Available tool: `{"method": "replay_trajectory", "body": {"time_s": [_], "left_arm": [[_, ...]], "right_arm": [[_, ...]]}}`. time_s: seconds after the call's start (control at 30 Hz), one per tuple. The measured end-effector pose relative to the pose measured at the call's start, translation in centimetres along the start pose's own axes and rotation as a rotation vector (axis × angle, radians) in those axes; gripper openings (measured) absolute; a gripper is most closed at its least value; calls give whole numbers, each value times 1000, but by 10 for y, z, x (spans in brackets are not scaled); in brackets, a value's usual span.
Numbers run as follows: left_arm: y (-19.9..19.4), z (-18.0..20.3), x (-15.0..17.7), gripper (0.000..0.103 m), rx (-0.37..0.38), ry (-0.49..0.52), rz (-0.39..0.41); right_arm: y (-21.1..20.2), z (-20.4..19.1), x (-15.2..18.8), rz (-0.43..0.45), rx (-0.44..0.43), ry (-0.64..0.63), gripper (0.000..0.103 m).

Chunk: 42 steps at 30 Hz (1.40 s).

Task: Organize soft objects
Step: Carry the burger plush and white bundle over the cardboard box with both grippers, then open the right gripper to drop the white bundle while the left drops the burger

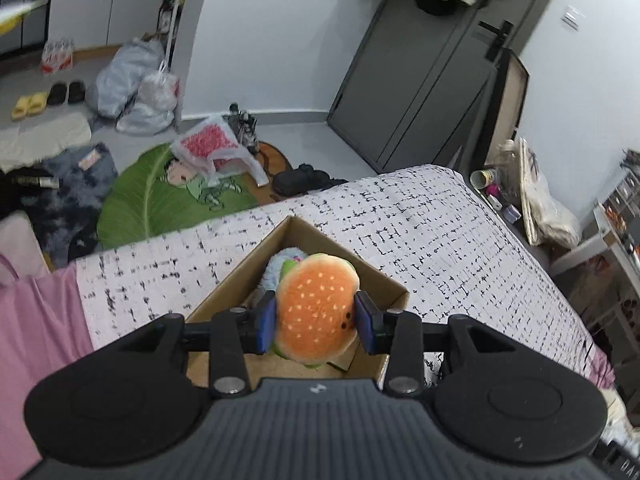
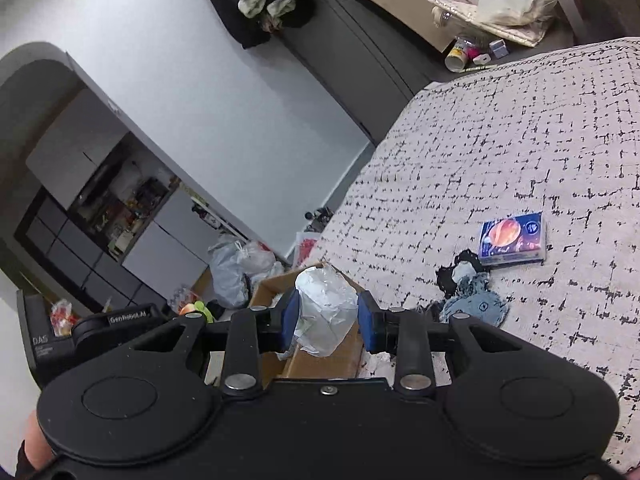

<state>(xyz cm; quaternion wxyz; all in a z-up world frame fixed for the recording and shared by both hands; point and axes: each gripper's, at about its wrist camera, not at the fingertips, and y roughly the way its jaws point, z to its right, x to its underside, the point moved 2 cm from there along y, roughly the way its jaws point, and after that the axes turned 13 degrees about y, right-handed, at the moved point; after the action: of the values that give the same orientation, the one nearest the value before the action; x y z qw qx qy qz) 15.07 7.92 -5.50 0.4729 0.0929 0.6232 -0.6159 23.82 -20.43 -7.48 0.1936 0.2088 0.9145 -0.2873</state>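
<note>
My left gripper (image 1: 318, 322) is shut on a plush hamburger (image 1: 318, 308) and holds it over the open cardboard box (image 1: 308, 236) on the bed. A pale blue fluffy toy (image 1: 276, 270) lies in the box under it. My right gripper (image 2: 328, 316) is shut on a white crumpled plastic-wrapped bundle (image 2: 326, 308), held above the same box (image 2: 320, 360). In the right wrist view, the other gripper (image 2: 120, 320) shows at the left with the burger's edge (image 2: 196, 309).
The bed (image 1: 440, 224) has a white cover with black marks. A blue tissue pack (image 2: 513, 238) and a black-and-blue cloth toy (image 2: 468, 292) lie on it (image 2: 520, 120). Bags, shoes and a green leaf mat (image 1: 132, 200) cover the floor. A dark door (image 1: 420, 72) stands behind.
</note>
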Motion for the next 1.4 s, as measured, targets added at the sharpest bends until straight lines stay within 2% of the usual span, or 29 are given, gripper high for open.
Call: {"method": "replay_trajectory", "body": {"time_s": [0.27,0.4,0.63,0.9,1.17,1.3,1.4], "left_arm": [[26,-22,13,40,20,-54,-67],[35,-34,15,40,33,-105,-74],[49,-46,18,40,48,-136,-105],[61,-52,21,40,86,-135,-135],[65,-55,21,41,70,-132,-137],[65,-55,20,45,75,-137,-135],[67,-55,20,48,83,-146,-145]], "right_arm": [[20,-15,8,-12,15,-42,31],[34,-24,13,-16,15,-63,31],[63,-45,26,-39,18,-110,31],[97,-62,36,-62,45,-160,32],[119,-68,38,-43,65,-159,32],[126,-68,39,-45,85,-170,36],[124,-63,37,-51,86,-155,47]]}}
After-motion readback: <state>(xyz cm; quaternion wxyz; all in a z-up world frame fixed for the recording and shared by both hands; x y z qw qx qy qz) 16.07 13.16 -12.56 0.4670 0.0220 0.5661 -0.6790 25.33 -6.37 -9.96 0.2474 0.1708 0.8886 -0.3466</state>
